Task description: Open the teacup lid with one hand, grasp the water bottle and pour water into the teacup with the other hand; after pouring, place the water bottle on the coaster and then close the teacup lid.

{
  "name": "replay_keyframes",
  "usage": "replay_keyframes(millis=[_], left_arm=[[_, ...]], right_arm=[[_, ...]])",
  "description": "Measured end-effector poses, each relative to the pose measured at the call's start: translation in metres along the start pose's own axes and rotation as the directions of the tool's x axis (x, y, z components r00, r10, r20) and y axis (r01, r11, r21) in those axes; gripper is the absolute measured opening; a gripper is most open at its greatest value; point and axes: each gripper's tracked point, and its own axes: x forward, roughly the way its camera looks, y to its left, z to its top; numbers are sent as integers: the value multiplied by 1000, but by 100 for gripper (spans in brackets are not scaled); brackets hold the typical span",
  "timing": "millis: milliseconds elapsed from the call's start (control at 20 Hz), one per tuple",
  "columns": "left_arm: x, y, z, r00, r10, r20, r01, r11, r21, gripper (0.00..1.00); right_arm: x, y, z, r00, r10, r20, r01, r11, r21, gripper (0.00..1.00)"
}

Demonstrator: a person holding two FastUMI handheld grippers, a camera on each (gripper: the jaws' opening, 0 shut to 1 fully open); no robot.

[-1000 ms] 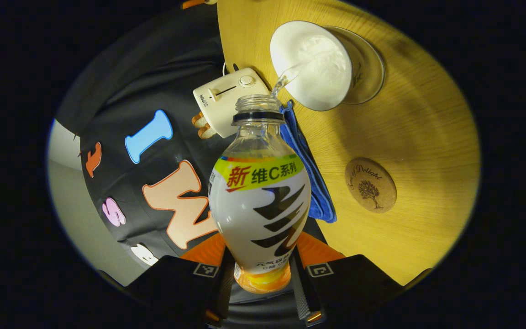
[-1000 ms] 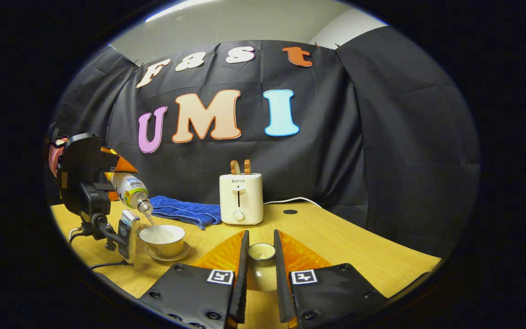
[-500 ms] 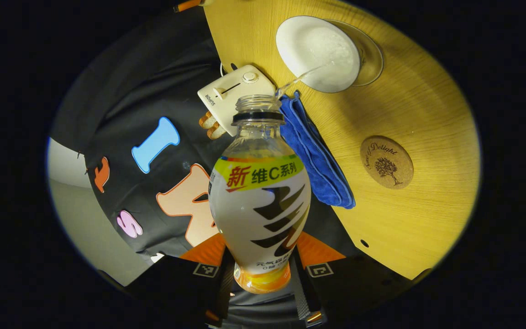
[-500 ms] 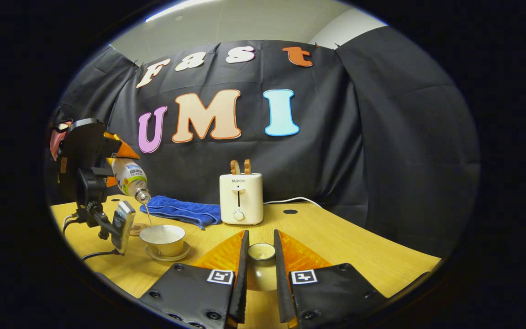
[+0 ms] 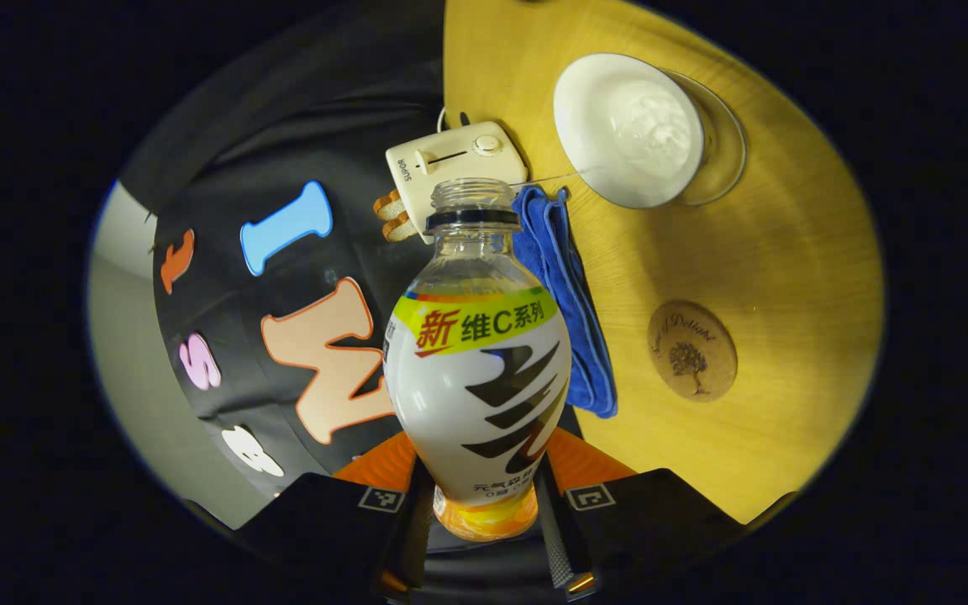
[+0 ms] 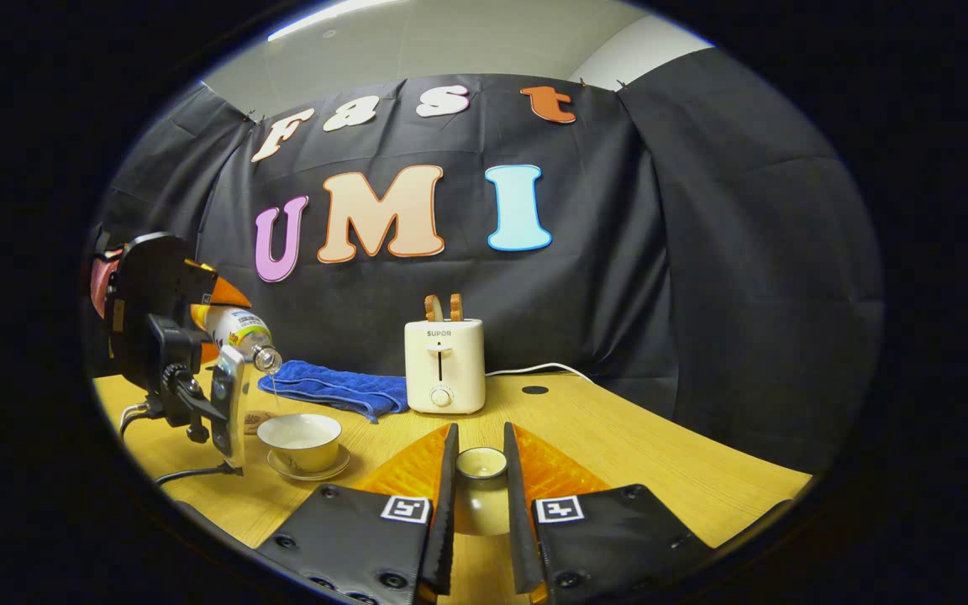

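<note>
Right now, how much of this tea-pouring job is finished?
The lid is already off, gripped by the right gripper. The left gripper holds the tilted water bottle above the teacup, with a thin trickle running. Left to do: stand the bottle on the coaster, then put the lid on the cup.

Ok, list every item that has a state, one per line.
water bottle: uncapped, tilted, thin trickle leaving
teacup: uncovered, on saucer
teacup lid: off, held
coaster: bare
toaster: bread slices up
left hand-held gripper: shut on bottle
right hand-held gripper: shut on lid
</note>
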Motion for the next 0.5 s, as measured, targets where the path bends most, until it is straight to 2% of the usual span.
replay_keyframes(millis=[50, 100, 150, 200, 250, 300, 350, 400, 450, 500], left_arm=[[0, -8, -2, 1000, -19, 6, 20, 996, -86, 56], [2, -13, -2, 999, -30, 14, 32, 985, -169, 54], [4, -17, -1, 999, -32, 20, 36, 970, -242, 51], [6, -19, -4, 999, -25, 25, 32, 952, -305, 54], [9, -20, -8, 1000, -15, 25, 23, 928, -371, 54], [8, -23, -15, 1000, -12, 24, 22, 890, -456, 53], [11, -25, -18, 1000, -17, 23, 27, 831, -555, 53], [16, -25, -18, 1000, -16, 27, 30, 760, -650, 54], [20, -23, -18, 1000, -2, 30, 24, 681, -731, 51], [26, -20, -18, 999, 18, 31, 14, 601, -799, 53]], right_arm=[[0, 0, 1, 1000, 0, 1, 0, 1000, 0, 32], [0, 0, 0, 1000, 0, 1, 0, 1000, 0, 31], [0, 0, 0, 1000, 1, 1, -1, 1000, 0, 31], [0, 1, 0, 1000, 2, 1, -2, 1000, 0, 30], [0, 0, 0, 1000, 2, -1, -2, 1000, 0, 31], [0, 0, 0, 1000, 2, 0, -2, 1000, 0, 30], [0, 0, 0, 1000, 2, 0, -2, 1000, 0, 30], [0, 0, 0, 1000, 2, 1, -2, 1000, 0, 31], [0, 0, 0, 1000, 2, 1, -2, 1000, 0, 31], [0, 0, 0, 1000, 2, 0, -2, 1000, 0, 31]])
